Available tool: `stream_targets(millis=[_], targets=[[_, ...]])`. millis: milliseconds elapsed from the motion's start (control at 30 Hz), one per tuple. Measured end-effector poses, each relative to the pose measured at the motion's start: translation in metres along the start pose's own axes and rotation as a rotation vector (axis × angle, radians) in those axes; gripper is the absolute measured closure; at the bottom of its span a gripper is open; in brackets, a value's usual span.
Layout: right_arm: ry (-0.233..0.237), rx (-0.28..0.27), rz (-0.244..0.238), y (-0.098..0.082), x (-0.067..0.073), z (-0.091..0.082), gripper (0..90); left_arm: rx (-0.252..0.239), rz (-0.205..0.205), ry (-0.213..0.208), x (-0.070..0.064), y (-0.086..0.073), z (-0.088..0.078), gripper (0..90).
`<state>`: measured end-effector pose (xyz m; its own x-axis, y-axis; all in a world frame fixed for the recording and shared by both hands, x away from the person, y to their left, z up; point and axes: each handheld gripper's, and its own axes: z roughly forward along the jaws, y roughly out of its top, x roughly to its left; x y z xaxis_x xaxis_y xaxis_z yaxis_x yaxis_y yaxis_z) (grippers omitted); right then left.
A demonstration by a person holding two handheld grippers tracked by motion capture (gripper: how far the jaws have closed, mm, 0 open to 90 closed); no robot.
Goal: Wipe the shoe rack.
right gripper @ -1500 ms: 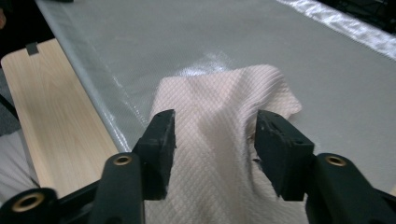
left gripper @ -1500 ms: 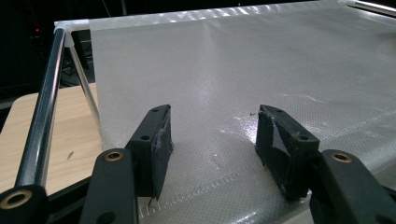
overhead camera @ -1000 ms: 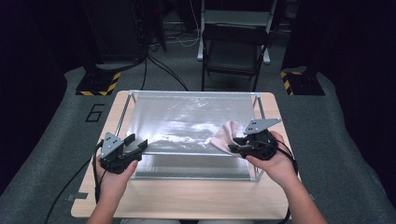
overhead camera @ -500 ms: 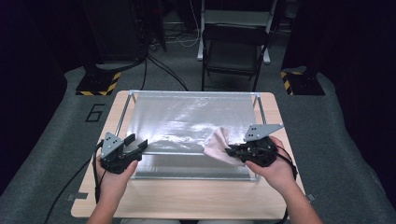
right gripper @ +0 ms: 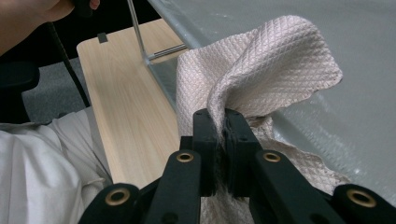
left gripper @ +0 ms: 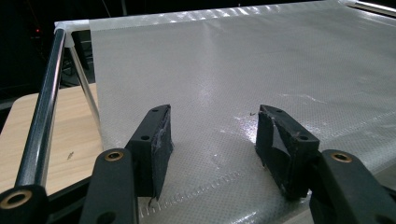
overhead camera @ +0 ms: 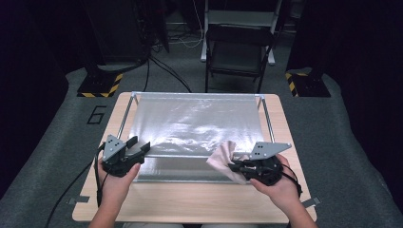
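A pale pink cloth (right gripper: 261,70) with a quilted diamond weave is clamped between the closed jaws of the right gripper (right gripper: 222,140). The jaws have just been closing, with a fold of that cloth pinched between them. In the high view the cloth (overhead camera: 223,159) is seen at the near right part of a clear plastic sheet (overhead camera: 195,126), which is stretched over a metal frame (overhead camera: 268,123) set on the wooden worktop (overhead camera: 190,202). The cloth is draped partly over the frame's near edge, just beside the right gripper (overhead camera: 237,167).

The left gripper (left gripper: 212,135) is held released, its jaws spread apart with nothing between them, above the near left corner of the sheet (left gripper: 243,70). Whether its pads touch the plastic cannot be told. In the high view the left gripper (overhead camera: 140,146) is seen at the frame's near left corner, well apart from the cloth.

One piece of writing can be read: a large numeral 6 (overhead camera: 96,114) marked on the grey floor (overhead camera: 62,142) just beside the worktop's far left corner. No brand or label is legible on the grippers.
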<state>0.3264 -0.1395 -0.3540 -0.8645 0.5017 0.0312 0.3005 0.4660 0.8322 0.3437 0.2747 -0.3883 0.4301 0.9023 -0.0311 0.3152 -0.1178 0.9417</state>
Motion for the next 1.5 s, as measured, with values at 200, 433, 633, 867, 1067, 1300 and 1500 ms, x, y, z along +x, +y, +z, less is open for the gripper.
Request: stream_targets(millis=[200, 433, 633, 867, 1067, 1300, 1500], targets=[[-0.012, -0.035, 0.039, -0.021, 0.004, 0.001, 84.6, 0.0, -0.001, 0.0, 0.0, 0.0, 0.0, 45.2], [-0.05, -0.018, 0.085, -0.049, 0.003, 0.005, 84.6, 0.0, 0.002, -0.001, 0.0, 0.0, 0.0, 45.2], [-0.099, 0.052, 0.117, -0.078, 0.001, 0.009, 84.6, -0.002, 0.002, -0.001, 0.0, 0.0, 0.0, 45.2], [-0.159, 0.051, 0.179, -0.111, -0.004, 0.005, 84.6, -0.003, 0.002, -0.001, 0.0, 0.0, 0.0, 45.2], [-0.184, 0.082, 0.219, -0.139, -0.006, 0.004, 84.5, -0.007, -0.003, 0.001, 0.0, -0.001, 0.0, 45.2], [-0.197, 0.138, 0.256, -0.163, -0.01, 0.012, 84.2, -0.008, -0.003, 0.001, 0.0, -0.001, 0.0, 45.2], [-0.202, 0.162, 0.272, -0.174, -0.014, 0.02, 83.8, -0.008, -0.002, 0.001, 0.0, -0.001, 0.0, 45.2]])
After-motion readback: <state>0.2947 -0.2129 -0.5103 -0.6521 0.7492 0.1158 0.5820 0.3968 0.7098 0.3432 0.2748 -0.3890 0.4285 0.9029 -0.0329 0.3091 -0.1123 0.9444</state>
